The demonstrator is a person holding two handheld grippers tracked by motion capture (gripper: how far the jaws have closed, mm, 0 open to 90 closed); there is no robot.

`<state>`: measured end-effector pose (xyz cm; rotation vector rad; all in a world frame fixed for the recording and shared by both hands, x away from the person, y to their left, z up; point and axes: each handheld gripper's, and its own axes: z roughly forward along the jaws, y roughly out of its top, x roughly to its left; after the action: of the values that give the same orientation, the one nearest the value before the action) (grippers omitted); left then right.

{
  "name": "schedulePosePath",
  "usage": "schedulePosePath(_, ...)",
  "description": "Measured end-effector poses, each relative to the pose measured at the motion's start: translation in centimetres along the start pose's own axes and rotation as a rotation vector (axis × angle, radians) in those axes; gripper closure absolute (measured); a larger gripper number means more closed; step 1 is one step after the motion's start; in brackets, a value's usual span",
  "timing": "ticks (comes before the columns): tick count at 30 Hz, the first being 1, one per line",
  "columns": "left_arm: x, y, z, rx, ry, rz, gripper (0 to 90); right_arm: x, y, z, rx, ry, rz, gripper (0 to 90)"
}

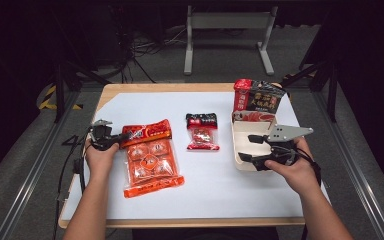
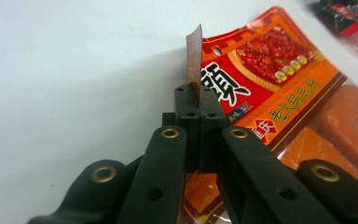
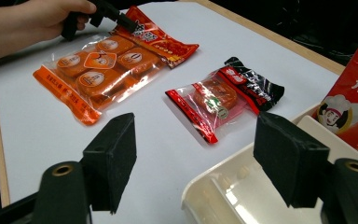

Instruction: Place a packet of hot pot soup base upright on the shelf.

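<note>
The left hand-held gripper (image 1: 111, 141) is pinching the far left corner of the big orange snack bag (image 1: 150, 157). In the left gripper view, its black jaws are pressed together on the thin edge of the bag, and that edge sticks up between them. The bag lies flat on the left part of the white bench (image 1: 205, 180).

The right hand-held gripper (image 1: 247, 147) has its jaws spread wide apart and holds nothing. It hovers over the near end of the cream tray (image 1: 240, 131) on the right side of the bench.

A small red and black packet (image 1: 202, 131) lies in the middle, between the bag and the tray. A red and black box (image 1: 257, 96) stands just past the far end of the tray.
</note>
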<state>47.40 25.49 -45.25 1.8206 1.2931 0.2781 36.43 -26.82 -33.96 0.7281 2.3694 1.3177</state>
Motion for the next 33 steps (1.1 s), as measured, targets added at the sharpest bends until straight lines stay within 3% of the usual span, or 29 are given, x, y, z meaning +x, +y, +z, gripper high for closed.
schedulePosePath(7,-0.8,0.6,-1.4,-0.044,0.001,0.027,90.0,0.0,0.0,-0.1,0.007,0.005,-0.002,37.2)
schedulePosePath(17,-1.8,1.6,-3.8,-0.126,-0.030,0.051,90.0,0.0,0.1,-0.4,0.005,0.014,0.006,42.3)
schedulePosePath(26,-4.2,3.1,-7.0,-0.225,-0.084,0.115,90.0,0.1,0.2,-0.6,-0.009,0.032,0.022,44.8)
schedulePosePath(33,-5.8,3.9,-8.6,-0.260,-0.113,0.162,90.0,0.1,0.3,-0.8,-0.018,0.029,0.029,45.4)
